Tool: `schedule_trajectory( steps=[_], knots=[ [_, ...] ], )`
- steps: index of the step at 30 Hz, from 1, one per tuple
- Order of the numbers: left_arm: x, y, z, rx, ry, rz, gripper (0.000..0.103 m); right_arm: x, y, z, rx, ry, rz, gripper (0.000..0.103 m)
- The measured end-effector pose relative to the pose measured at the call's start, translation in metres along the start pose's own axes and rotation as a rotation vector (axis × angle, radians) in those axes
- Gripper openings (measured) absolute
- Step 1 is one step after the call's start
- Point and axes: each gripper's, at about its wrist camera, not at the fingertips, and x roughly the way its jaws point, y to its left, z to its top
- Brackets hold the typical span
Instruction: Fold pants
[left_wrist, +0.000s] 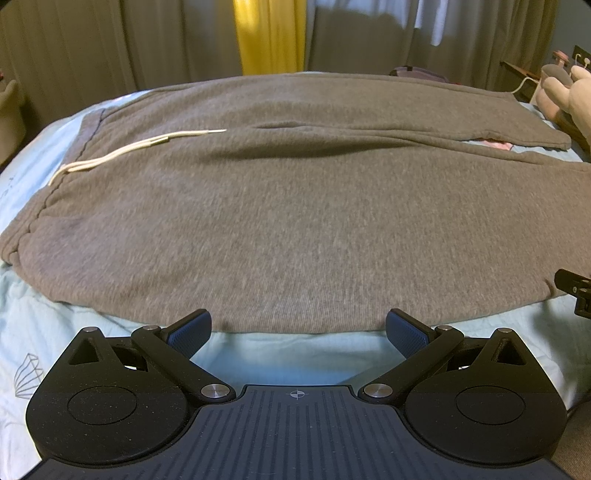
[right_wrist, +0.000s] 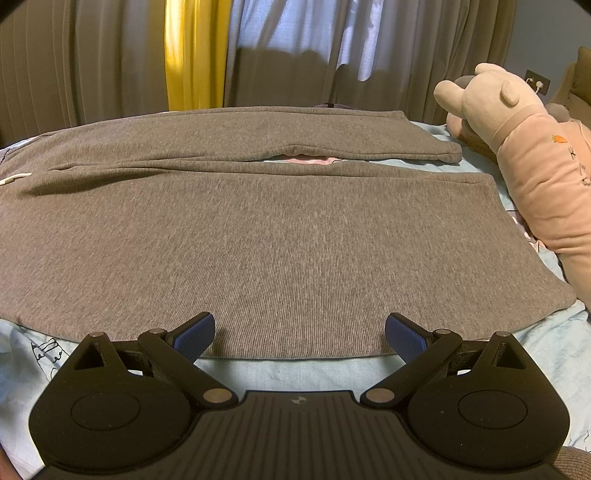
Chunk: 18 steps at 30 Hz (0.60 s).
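Note:
Grey sweatpants (left_wrist: 295, 206) lie spread flat across a light blue bedsheet (left_wrist: 295, 354), waistband at the left with a white drawstring (left_wrist: 122, 153). Both legs run to the right, the far leg (right_wrist: 295, 133) and the near leg (right_wrist: 295, 251) side by side. My left gripper (left_wrist: 298, 334) is open at the pants' near edge, close to the waist end, nothing between its blue pads (left_wrist: 190, 336). My right gripper (right_wrist: 299, 336) is open too, at the near edge of the near leg, its pads empty. The right gripper's black tip (left_wrist: 576, 290) shows at the left wrist view's right edge.
A pink and beige plush toy (right_wrist: 528, 162) lies along the bed's right side beside the leg cuffs. Grey curtains with a yellow strip (right_wrist: 194, 55) hang behind the bed. A wall socket (right_wrist: 537, 81) with a cable sits at the far right.

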Motion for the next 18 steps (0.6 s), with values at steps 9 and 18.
schedule_trajectory(
  steps=[9, 18],
  knots=[
    [0.0000, 0.0000, 0.0000, -0.001, -0.001, 0.000, 0.103, 0.0005, 0.0006, -0.0001, 0.000, -0.001, 0.001, 0.099],
    [0.0000, 0.0002, -0.0002, 0.000, 0.000, 0.001, 0.103, 0.0005, 0.0014, -0.0002, 0.001, -0.001, 0.001, 0.099]
  ],
)
